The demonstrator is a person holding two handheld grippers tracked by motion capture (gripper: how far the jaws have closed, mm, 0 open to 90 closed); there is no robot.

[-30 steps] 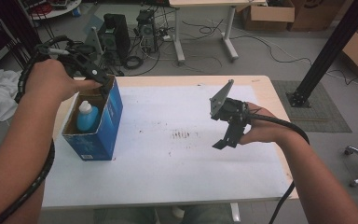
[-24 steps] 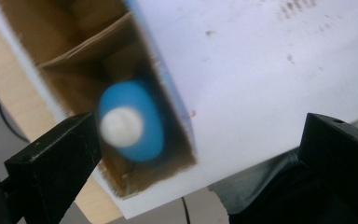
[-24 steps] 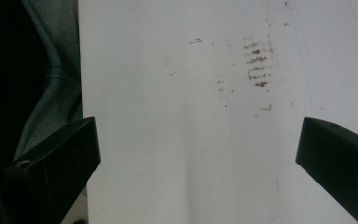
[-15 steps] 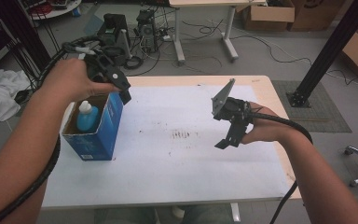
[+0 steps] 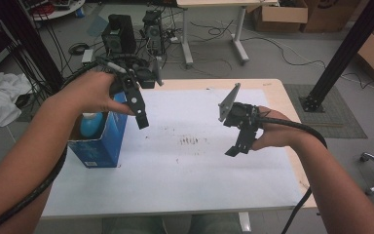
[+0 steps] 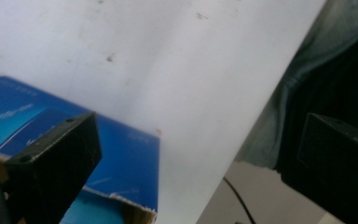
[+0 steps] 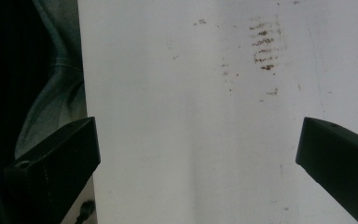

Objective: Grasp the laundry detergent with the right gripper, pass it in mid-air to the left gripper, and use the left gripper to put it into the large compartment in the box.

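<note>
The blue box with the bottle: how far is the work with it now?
Done: a light blue bottle stands inside the open blue box at the table's left edge. In hand: nothing; the left gripper is open above the box's right side, the right gripper open over bare table. Left: I cannot tell what follows.

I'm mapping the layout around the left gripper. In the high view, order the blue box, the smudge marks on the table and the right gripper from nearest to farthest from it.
1. blue box, just below and left of the left gripper.
2. smudge marks, mid-table, to its right.
3. right gripper, farthest right.
</note>
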